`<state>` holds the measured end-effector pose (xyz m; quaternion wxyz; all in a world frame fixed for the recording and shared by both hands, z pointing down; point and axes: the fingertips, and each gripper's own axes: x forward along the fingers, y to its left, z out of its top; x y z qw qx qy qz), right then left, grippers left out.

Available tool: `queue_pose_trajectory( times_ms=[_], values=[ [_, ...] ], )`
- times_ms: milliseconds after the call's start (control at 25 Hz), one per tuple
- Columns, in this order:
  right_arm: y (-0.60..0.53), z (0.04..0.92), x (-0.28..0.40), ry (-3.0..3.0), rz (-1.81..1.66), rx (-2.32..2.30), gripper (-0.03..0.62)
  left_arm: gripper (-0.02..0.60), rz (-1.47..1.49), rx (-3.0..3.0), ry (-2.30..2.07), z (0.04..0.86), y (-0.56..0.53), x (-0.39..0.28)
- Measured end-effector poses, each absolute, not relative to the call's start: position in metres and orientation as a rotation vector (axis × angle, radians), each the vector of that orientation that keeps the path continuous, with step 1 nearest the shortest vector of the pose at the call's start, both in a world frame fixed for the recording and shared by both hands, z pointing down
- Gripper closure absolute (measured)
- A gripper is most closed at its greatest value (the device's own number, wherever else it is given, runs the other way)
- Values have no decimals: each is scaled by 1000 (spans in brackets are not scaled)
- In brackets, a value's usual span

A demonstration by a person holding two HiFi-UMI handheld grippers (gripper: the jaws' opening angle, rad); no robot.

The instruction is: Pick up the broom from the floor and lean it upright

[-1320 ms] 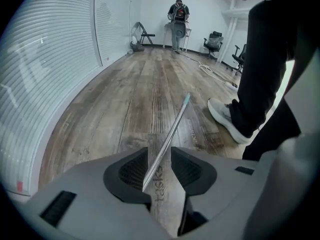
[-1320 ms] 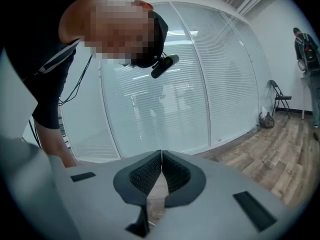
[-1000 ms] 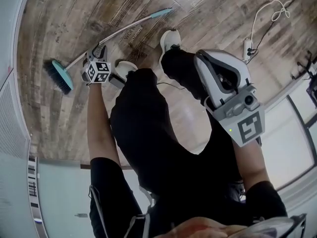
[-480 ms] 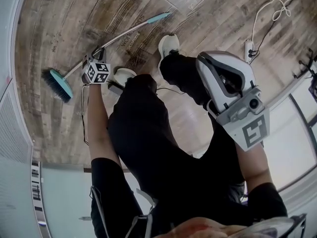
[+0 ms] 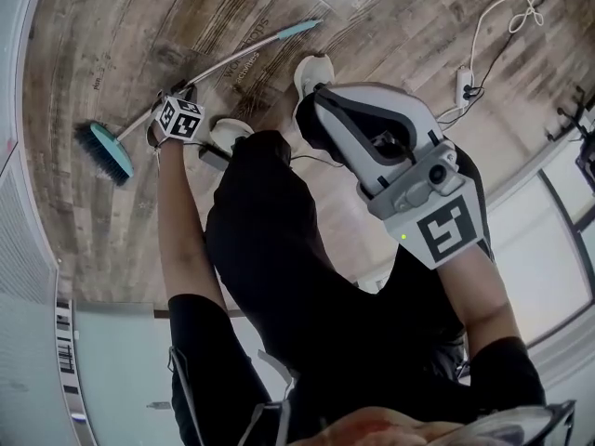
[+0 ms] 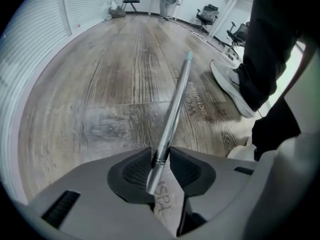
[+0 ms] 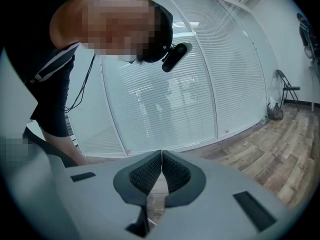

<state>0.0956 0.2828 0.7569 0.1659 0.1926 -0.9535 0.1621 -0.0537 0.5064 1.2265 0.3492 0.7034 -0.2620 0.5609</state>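
Note:
The broom lies on the wood floor, its teal brush head [image 5: 104,151] at the left and its long metal handle [image 5: 242,59] running up to the right, ending in a teal tip [image 5: 302,28]. My left gripper [image 5: 183,93] points steeply down over the handle near the brush end. In the left gripper view the handle [image 6: 177,101] passes between the pads of the left gripper [image 6: 161,156], whose jaws are closing with the pad tips touching it. My right gripper [image 5: 316,96] hangs shut and empty in front of the person's legs; the right gripper view shows the right gripper [image 7: 161,166] with its pads together.
The person's white shoes [image 5: 314,68] [image 5: 228,130] stand beside the handle. A power strip with a white cable [image 5: 462,84] lies at the upper right. A wall with blinds [image 5: 28,249] runs along the left. Office chairs [image 6: 207,15] stand far off.
The left gripper has sunk lower onto the broom handle. The right gripper has swung left and down, now in front of the legs.

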Motion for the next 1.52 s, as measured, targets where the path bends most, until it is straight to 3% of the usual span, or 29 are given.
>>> queue_pose_trajectory(
  times_ms=[240,640,880,1520],
  values=[
    [300,738,78,-2720,534,554,574,462,1428,1896,-700,1147,487,-57],
    [322,636,17,-2766,732,659,574,486,1331,1833,-898,975,457,-89],
    [327,577,28,-2752,728,742,574,491,1218,1813,-994,885,443,-89],
    [350,485,49,-2844,540,726,574,491,1122,1877,-1099,748,424,-43]
  ],
)
